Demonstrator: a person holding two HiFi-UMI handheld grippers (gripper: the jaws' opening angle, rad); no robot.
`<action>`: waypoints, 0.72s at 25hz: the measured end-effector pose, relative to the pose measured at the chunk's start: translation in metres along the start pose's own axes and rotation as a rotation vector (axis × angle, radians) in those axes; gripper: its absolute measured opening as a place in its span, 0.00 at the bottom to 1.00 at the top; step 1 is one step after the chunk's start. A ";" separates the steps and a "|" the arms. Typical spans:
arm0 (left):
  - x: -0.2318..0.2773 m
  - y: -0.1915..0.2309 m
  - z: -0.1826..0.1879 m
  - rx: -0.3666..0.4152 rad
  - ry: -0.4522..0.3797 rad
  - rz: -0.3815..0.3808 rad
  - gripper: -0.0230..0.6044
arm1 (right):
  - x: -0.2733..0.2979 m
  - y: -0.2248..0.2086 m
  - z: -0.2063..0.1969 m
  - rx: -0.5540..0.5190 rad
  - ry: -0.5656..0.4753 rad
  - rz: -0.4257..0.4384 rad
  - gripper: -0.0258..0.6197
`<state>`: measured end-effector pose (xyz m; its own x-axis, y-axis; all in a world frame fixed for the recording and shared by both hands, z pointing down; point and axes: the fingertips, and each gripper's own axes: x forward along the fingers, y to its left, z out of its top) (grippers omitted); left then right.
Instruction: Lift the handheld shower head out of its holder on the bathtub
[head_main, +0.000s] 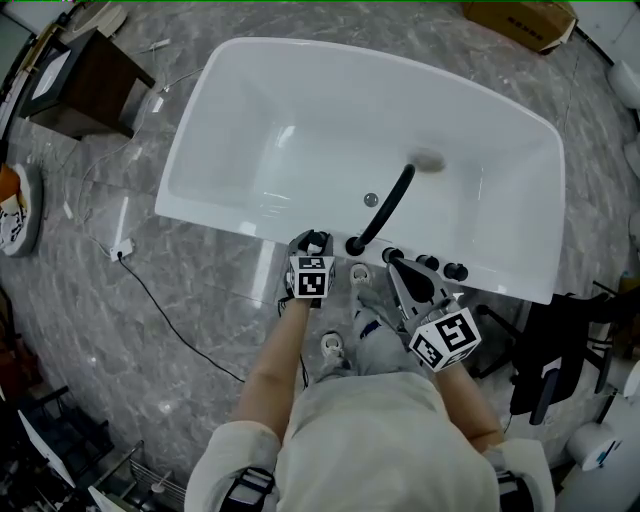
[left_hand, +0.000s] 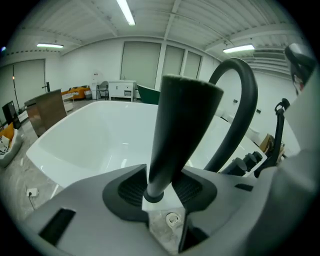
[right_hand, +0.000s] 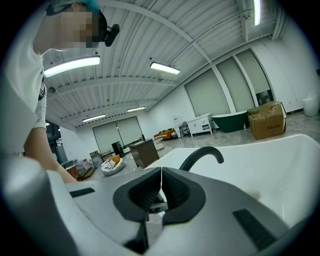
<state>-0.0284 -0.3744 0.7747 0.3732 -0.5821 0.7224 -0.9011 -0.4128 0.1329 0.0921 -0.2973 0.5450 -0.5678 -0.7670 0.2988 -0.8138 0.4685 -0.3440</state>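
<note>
The black handheld shower head (left_hand: 180, 125) stands upright in its holder on the near rim of the white bathtub (head_main: 230, 215). Its cone-shaped handle widens upward. My left gripper (left_hand: 160, 192) is shut on the narrow lower handle, one ribbed pad against each side. In the head view the left gripper (head_main: 314, 245) sits at the rim, just left of the curved black spout (head_main: 390, 205). My right gripper (head_main: 393, 263) hovers by the black knobs (head_main: 440, 267), shut with nothing in it. In the right gripper view its pads (right_hand: 150, 192) meet in a thin line.
The spout (left_hand: 240, 110) arcs over the tub right beside the shower head. A dark wooden cabinet (head_main: 85, 85) stands at far left and a cardboard box (head_main: 520, 20) beyond the tub. A cable (head_main: 160, 300) trails over the marble floor. A black stand (head_main: 550, 350) is at right.
</note>
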 end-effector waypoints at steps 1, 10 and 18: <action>0.000 0.001 0.000 0.009 -0.002 0.007 0.27 | 0.000 -0.001 0.000 0.004 -0.002 -0.002 0.07; -0.012 0.003 -0.001 0.038 0.012 0.003 0.26 | 0.001 0.013 0.006 0.014 -0.030 -0.002 0.07; -0.046 -0.004 0.002 0.043 -0.043 -0.007 0.26 | -0.017 0.033 0.008 0.003 -0.056 -0.006 0.07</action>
<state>-0.0412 -0.3469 0.7395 0.3900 -0.6082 0.6914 -0.8882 -0.4466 0.1080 0.0757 -0.2716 0.5215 -0.5548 -0.7935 0.2503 -0.8168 0.4623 -0.3451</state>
